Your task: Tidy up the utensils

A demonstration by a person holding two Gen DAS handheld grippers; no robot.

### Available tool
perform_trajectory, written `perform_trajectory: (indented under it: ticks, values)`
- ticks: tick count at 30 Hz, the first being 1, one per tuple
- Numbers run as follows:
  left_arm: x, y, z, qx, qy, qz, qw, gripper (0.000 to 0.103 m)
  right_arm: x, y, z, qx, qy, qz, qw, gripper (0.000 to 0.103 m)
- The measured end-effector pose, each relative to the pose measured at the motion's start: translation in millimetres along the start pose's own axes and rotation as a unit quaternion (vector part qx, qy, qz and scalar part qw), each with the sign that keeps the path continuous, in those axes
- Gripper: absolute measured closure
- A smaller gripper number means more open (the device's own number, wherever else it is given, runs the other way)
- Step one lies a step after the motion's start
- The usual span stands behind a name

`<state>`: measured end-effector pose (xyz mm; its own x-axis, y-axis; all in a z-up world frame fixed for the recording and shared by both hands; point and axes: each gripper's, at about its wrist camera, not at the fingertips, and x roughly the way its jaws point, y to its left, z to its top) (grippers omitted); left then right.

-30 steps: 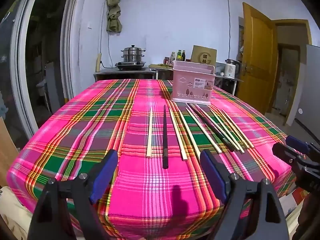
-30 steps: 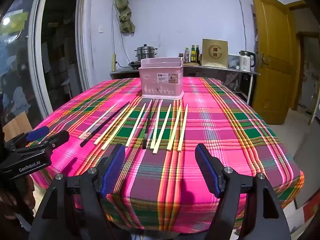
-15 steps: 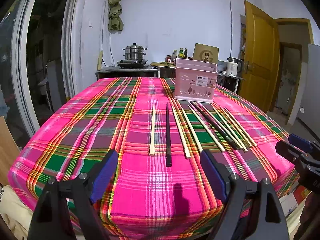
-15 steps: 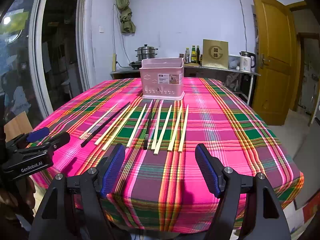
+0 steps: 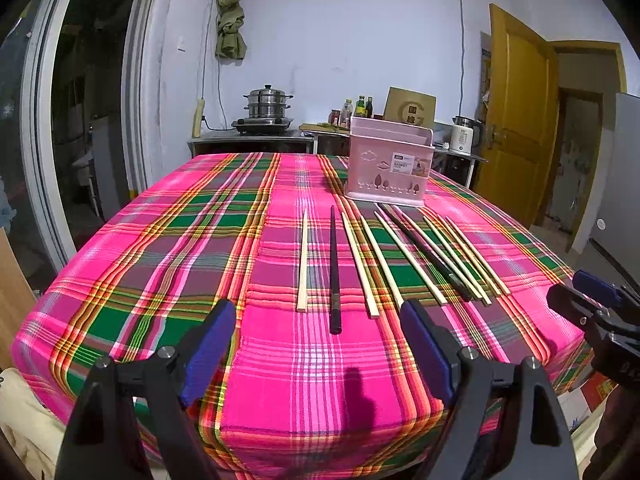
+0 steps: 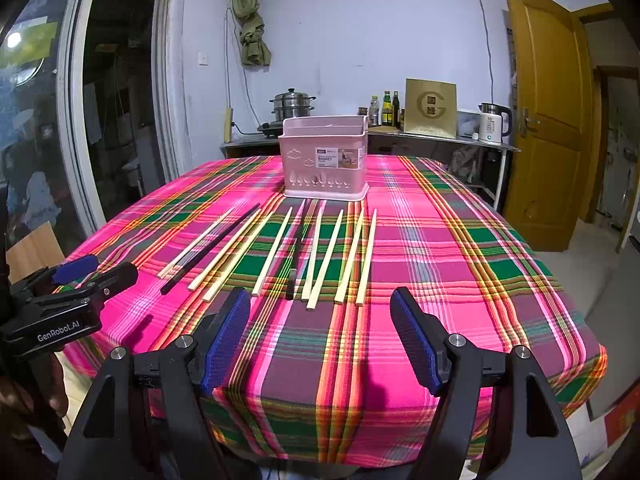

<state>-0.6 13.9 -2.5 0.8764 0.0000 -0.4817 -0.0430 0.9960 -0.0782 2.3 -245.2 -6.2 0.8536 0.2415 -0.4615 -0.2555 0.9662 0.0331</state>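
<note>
The bench (image 5: 160, 240) carries a pink, green and orange plaid tablecloth (image 6: 460, 264). A pink plastic utensil basket (image 6: 324, 158) stands upright toward the far edge of the bench, its printed label facing the near edge.

Ten chopsticks lie flat in a fanned row between the basket and the near edge. Eight are pale bamboo chopsticks (image 5: 303, 260); two are black chopsticks (image 5: 334, 268). One black chopstick is second from the left end of the row; the other (image 6: 297, 246) lies among the pale ones nearer the middle. The blunt ends point toward the near edge and the tips converge toward the basket.

The left tongs (image 5: 316, 344) hover above the near edge with the blue pads (image 5: 208, 348) spread wide and nothing between them. The right tongs (image 6: 320, 338) hover above the near edge further right, equally spread and empty.
</note>
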Motion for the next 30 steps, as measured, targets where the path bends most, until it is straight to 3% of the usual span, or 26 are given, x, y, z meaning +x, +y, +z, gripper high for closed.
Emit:
perform_trajectory:
  ticks: [30]
  values:
    - [-1.2,-2.0,0.6,0.005,0.001,0.002,1.0000,0.017,1.5,1.3,2.5,-0.002,0.000,0.001,1.000,0.030]
